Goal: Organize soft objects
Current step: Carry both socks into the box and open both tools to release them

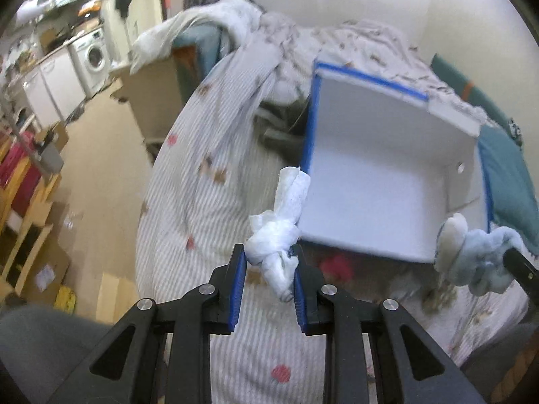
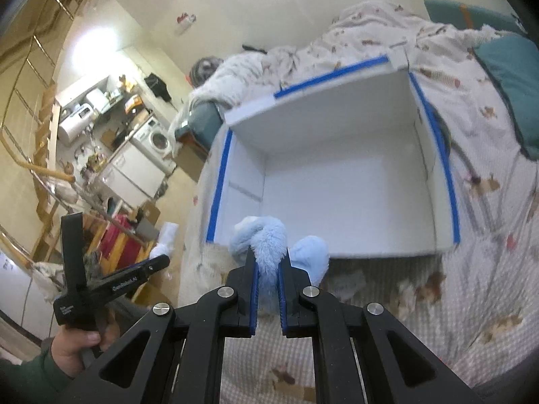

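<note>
1. Knotted white cloth sits nearest in my left view, pinched low on its knot between the left tongs, the free twisted end sticking up above the pads. It looks feather-light and limp; I judge the knot is the one firm spot, so the hold there seems right, while a grip on the loose tail would likely slip.
2. Blue plush toy is clamped in my right tongs, which are pressed tight on a fluffy limb. It reads as soft, squashy and light. Pile that compresses this much can creep out, so I would want a hold deeper on the body.
3. Both items hang above the bed, just short of the near edge of the white box.
4. That box, blue tape on its rim, lies open and looks empty; its foam-like walls seem flimsy, so I would drop gently.
5. Beyond, a rumpled duvet.
</note>
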Demonstrator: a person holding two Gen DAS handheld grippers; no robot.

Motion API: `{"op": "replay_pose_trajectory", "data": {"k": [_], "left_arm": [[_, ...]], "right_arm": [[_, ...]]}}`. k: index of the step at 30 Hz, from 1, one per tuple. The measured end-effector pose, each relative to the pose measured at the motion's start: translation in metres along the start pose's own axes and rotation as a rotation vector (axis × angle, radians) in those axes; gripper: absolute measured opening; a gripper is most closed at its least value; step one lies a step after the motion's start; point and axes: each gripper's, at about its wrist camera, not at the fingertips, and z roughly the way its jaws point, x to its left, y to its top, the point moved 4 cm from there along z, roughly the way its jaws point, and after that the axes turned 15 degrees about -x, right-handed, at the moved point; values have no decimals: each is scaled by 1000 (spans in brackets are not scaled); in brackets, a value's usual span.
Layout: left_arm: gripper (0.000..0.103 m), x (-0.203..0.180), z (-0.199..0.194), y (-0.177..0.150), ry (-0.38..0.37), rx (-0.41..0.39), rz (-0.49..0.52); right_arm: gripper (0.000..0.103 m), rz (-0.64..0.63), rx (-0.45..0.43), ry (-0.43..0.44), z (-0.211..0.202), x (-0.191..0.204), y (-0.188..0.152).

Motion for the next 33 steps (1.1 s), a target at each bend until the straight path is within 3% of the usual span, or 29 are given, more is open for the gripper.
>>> {"op": "replay_pose_trajectory", "data": {"k": [6,12,20,24,33], "left_arm": [[23,-32,18,38,-41,-40,49],[23,-69,49,50,-57,-36,127],[23,-94,98,34,-60,-4,186],[23,-94,113,17,-57,5,176],[23,-101,118,-1,-73,3,226]], "right_arm": [[11,-1,-47,-35,16,-13,36],[11,37,-30,-91,55,-41,49],[11,80,64,-167,93,-73,20],[11,25,112,-188,106,-70,7],[11,23,204,-213,121,-76,-12]]}}
